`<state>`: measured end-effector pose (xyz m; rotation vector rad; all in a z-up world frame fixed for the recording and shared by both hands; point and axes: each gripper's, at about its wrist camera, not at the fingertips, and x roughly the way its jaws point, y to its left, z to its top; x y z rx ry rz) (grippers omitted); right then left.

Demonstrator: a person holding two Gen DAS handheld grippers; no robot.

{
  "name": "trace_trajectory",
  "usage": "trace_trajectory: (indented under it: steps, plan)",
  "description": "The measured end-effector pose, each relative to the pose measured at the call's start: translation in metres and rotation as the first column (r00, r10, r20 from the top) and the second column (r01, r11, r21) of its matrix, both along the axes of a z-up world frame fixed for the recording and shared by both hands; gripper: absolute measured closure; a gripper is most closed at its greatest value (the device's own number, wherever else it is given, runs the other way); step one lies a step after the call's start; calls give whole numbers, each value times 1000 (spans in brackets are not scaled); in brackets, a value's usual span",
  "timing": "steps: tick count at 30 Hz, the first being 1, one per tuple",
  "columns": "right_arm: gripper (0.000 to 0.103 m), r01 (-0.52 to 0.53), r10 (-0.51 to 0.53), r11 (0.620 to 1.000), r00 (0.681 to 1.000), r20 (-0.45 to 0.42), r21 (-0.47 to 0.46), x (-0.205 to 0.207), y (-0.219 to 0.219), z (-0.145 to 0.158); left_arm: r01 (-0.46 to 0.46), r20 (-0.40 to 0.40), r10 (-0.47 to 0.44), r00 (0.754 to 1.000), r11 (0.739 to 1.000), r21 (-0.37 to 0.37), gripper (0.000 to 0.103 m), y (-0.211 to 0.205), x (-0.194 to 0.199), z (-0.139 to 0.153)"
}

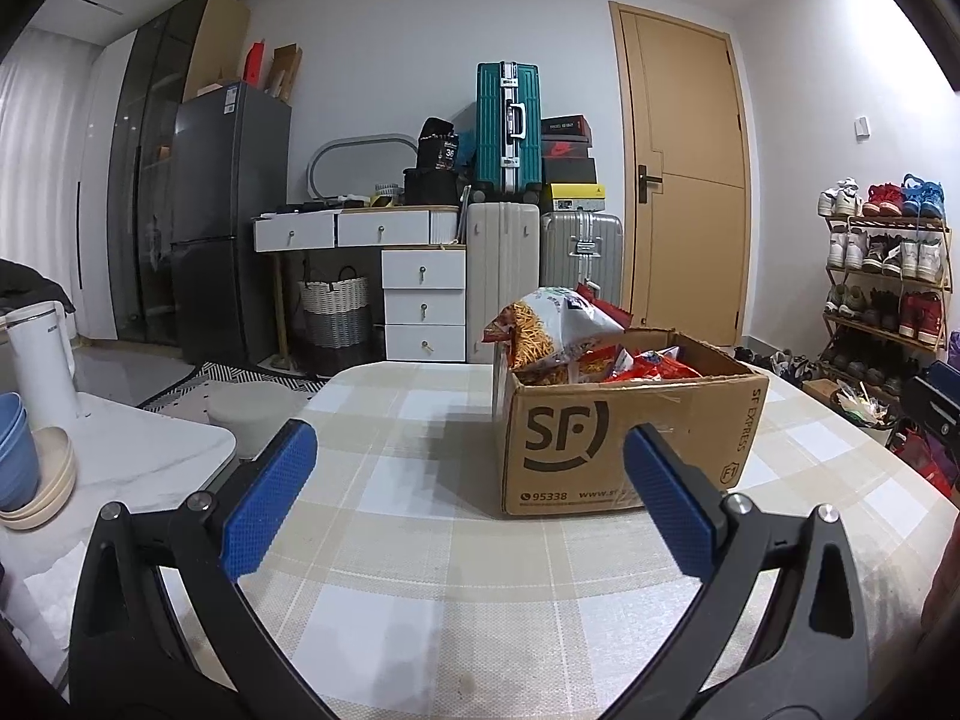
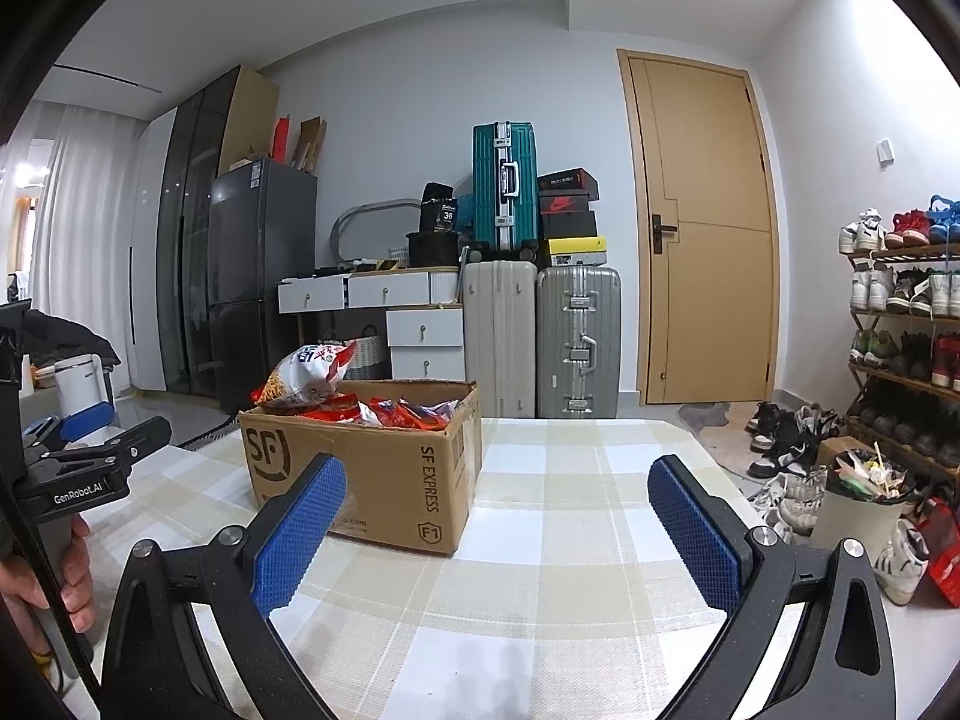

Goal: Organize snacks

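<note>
Fingers (image 1: pixel 270 504) of the left gripper (image 1: pixel 468 501) spread wide, holding nothing; the right gripper (image 2: pixel 495 531) gapes equally, empty. On the checked tabletop (image 1: pixel 384 546) at one o'clock from the left gripper sits an open cardboard box (image 1: pixel 624 432), full of red snack packets (image 2: pixel 408 411); one noodle-snack bag (image 1: pixel 555 330) sticks up, tilted toward ten o'clock.

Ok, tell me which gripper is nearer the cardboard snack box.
Left. The left gripper faces the cardboard box nearly head-on, its right finger overlapping the box front. The right gripper sits further back and to the box's right, pointing mostly at bare tablecloth.
</note>
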<state>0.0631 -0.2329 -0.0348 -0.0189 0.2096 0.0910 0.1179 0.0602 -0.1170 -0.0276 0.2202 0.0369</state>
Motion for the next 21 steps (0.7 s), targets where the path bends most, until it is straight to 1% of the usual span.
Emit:
trace_trajectory:
  steps: [21]
  plan:
    - [0, -4, 4, 1000, 1000, -2, 0, 1, 0, 0, 0, 3, 0, 1000, 1000, 0, 1, -1, -2, 1]
